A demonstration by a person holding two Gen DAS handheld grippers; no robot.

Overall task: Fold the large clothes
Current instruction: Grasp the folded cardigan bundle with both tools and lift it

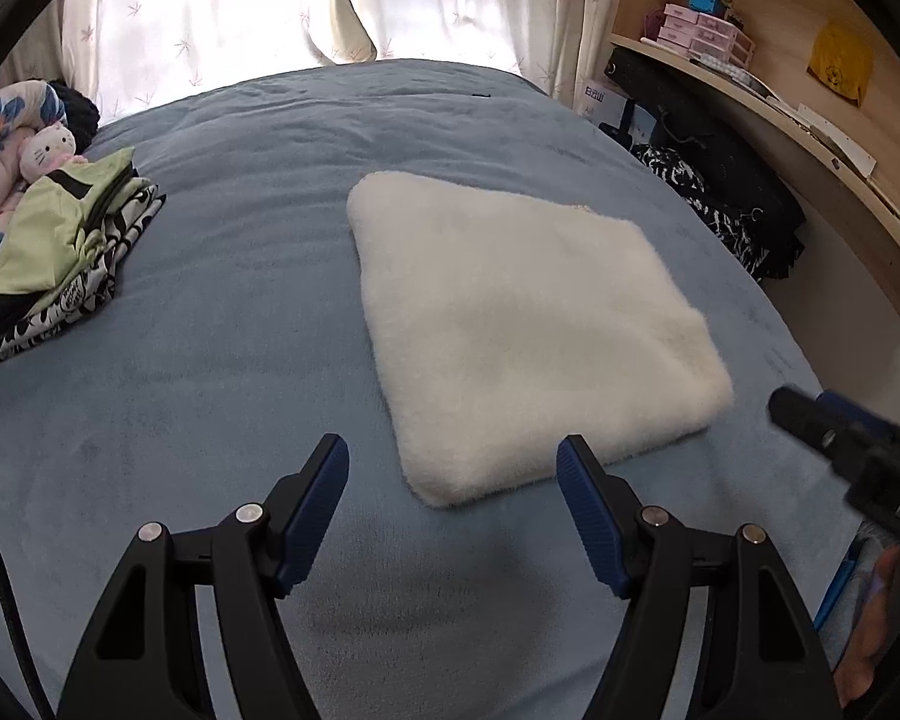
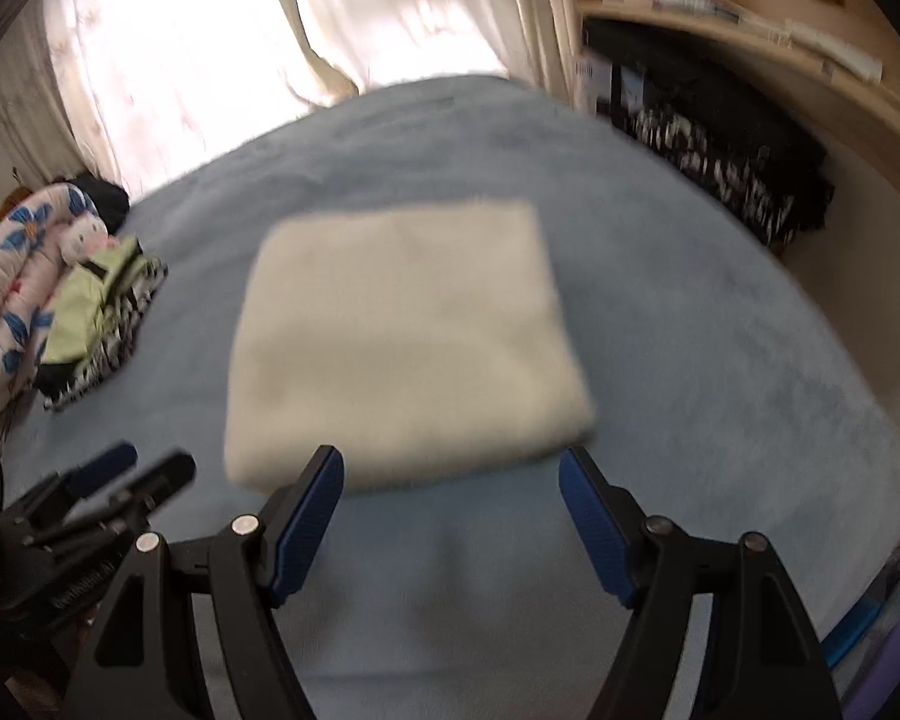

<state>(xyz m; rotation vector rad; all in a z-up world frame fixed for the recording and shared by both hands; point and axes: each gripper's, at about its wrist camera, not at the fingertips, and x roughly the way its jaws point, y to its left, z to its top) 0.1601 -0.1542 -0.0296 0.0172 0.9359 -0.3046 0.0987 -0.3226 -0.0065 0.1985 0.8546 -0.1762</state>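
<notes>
Here a fluffy cream garment point(image 1: 522, 336), folded into a soft rounded square, lies mid-bed on the plush blue blanket point(image 1: 210, 396); the left gripper point(image 1: 453, 468) and right gripper point(image 2: 450, 477), with ribbed blue pads, gape wide and empty above its near edge

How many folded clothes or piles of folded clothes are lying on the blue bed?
2. The white fluffy folded garment lies in the middle of the blue bed. A stack of folded clothes, green on top, lies at the left edge. More may be out of view.
</notes>
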